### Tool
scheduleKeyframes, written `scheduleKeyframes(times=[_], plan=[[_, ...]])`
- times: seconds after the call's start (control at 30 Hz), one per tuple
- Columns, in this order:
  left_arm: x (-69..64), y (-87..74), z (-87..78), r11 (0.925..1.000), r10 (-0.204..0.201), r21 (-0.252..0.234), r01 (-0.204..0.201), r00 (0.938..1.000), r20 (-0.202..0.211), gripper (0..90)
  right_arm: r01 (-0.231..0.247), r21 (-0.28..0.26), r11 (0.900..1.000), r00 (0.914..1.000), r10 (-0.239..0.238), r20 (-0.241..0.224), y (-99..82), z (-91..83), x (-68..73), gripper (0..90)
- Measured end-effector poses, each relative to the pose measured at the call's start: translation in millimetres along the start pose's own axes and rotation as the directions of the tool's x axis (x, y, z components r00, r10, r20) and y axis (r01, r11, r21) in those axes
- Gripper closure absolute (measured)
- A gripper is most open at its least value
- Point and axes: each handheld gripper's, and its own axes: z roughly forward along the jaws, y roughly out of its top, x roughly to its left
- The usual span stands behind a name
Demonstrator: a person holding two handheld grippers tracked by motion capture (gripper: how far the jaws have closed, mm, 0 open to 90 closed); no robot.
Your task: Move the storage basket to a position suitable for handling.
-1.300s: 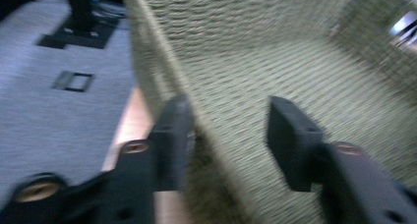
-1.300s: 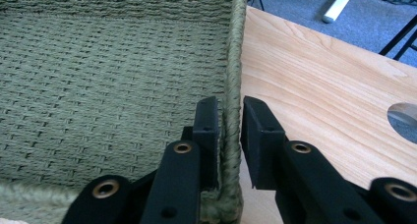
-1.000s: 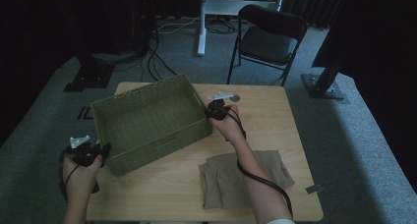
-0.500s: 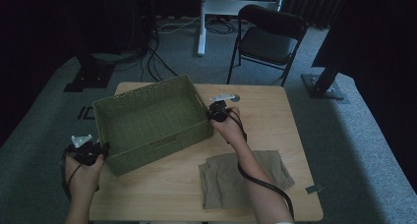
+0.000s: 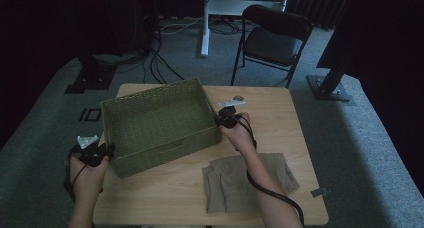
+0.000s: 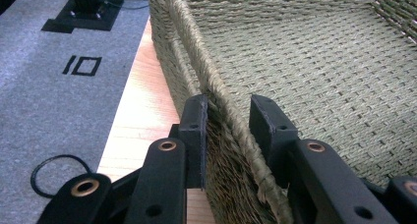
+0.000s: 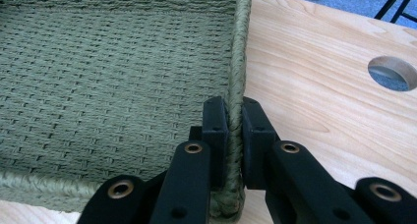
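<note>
The right hand-held gripper (image 7: pixel 235 121) has its two black jaws pinched tight on the rim of the green basket (image 5: pixel 155 119), one jaw inside the wall and one outside. The left hand-held gripper (image 6: pixel 227 121) is at the opposite end of the basket. Its jaws have just been closing with the rim between them; the outer jaw touches the wall, but the inner jaw stands a little way off, so it is not squeezing the rim. The basket sits on the left part of the surface (image 5: pixel 280 113), turned a bit so its long side runs from near left to far right. It is shaped like a box, open on top, and has nothing in it. It is woven from green cord, with a thick twisted rim and a bumpy floor. The surface is pale, smooth wood with a round hole (image 7: pixel 392 72) in it. A folded brown cloth (image 5: pixel 247 180) lies near the basket, by the right arm.
</note>
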Motion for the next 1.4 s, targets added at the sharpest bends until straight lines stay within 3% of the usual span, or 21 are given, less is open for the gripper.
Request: scheduleKeyframes(times=[0.83,1.23,1.3,1.4], plan=[[-11.5,-1.6,0.8,0.9978,0.066,-0.006,-0.066,0.9945,0.08,70.5,-0.063,0.0,0.998,0.9979,0.063,-0.018,-32.5,-36.7,-9.8,81.0],[-17.6,-4.3,-3.1,0.9962,0.087,0.0,-0.087,0.992,0.092,70.2,-0.084,0.0,0.9965,0.9959,0.084,-0.034,-42.9,-48.3,-14.6,79.8],[-16.5,-4.5,-2.9,0.9967,0.082,-0.005,-0.081,0.9919,0.097,69.7,-0.077,0.004,0.997,0.9963,0.077,-0.038,-42.1,-48.0,-15.2,78.0],[-12.8,-2.4,-3.0,0.9977,0.065,-0.029,-0.062,0.9931,0.097,59.3,-0.07,-0.011,0.9975,0.9968,0.07,-0.039,-38.0,-47.7,-17.3,67.2]])
